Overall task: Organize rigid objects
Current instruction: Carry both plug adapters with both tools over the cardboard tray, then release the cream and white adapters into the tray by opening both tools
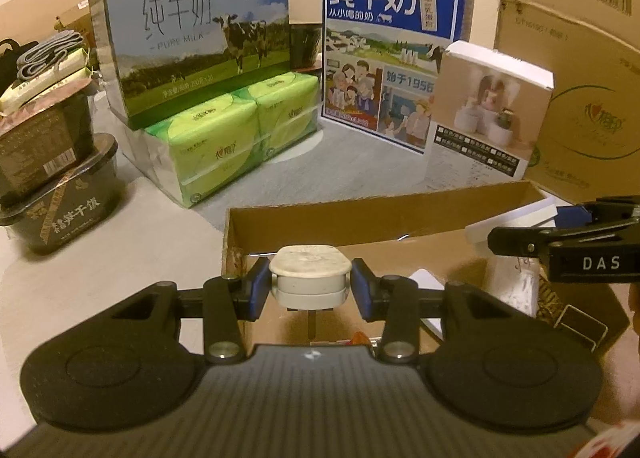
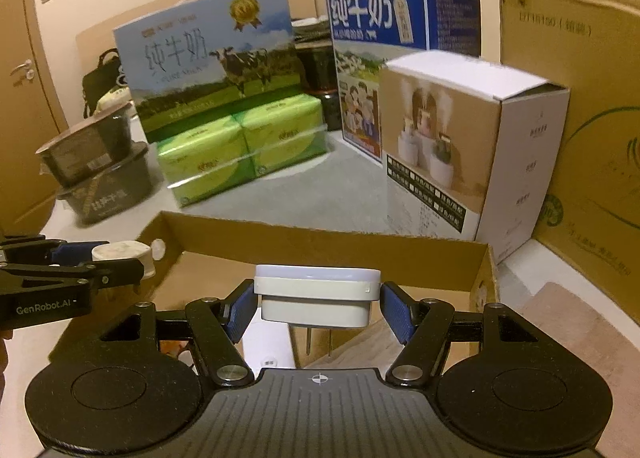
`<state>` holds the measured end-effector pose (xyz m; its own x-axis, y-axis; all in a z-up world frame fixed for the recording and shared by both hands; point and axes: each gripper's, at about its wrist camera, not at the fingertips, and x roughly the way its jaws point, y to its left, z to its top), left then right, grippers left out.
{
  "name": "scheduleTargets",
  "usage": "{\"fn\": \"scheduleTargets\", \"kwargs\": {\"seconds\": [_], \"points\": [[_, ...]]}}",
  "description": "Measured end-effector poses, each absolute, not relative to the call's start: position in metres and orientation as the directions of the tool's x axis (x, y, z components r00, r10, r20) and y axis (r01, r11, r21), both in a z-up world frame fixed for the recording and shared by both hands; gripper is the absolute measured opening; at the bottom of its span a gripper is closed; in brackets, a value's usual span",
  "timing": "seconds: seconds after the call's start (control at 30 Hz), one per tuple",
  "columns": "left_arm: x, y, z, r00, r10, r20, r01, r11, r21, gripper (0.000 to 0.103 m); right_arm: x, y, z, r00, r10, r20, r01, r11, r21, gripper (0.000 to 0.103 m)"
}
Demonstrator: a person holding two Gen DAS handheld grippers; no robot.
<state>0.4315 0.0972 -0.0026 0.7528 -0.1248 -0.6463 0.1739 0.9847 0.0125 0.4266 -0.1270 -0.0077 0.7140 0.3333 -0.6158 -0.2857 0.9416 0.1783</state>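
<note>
My left gripper [image 1: 310, 285] is shut on a small off-white plug adapter [image 1: 309, 276], its metal pins pointing down over the open cardboard box [image 1: 360, 214]. In the right wrist view that same adapter [image 2: 126, 254] and the left gripper [image 2: 100, 262] show at the left edge, above the box's left wall. My right gripper [image 2: 318, 304] is shut on a wider white plug-in device [image 2: 316, 294] with two prongs hanging below it, held over the cardboard box [image 2: 320, 244]. The right gripper [image 1: 560, 234] enters the left wrist view from the right with the white device [image 1: 512, 224].
Behind the box stand two milk cartons [image 1: 200, 42] [image 1: 384, 50], green tissue packs [image 1: 236, 130], a humidifier box [image 2: 452, 146] and a big brown carton [image 2: 580, 98]. Stacked dark food bowls [image 1: 60, 178] sit at the left. Papers and a wire item [image 1: 580, 322] lie inside the box.
</note>
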Motion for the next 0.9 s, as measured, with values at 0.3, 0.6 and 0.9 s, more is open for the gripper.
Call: {"fn": "scheduleTargets", "kwargs": {"seconds": [0.3, 0.6, 0.9], "points": [[0.433, 0.103, -0.001, 0.779, -0.097, -0.62, 0.128, 0.992, 0.007, 0.048, 0.432, -0.131, -0.016, 0.706, 0.331, -0.627, -0.267, 0.943, 0.197, 0.067], [0.426, 0.109, -0.003, 0.772, -0.091, -0.629, 0.126, 0.992, 0.012, 0.048, 0.435, -0.131, -0.012, 0.707, 0.337, -0.622, -0.256, 0.942, 0.219, 0.067], [0.414, 0.105, -0.004, 0.787, -0.079, -0.612, 0.12, 0.992, 0.026, 0.077, 0.437, -0.135, -0.007, 0.723, 0.394, -0.568, -0.266, 0.917, 0.297, 0.081]]}}
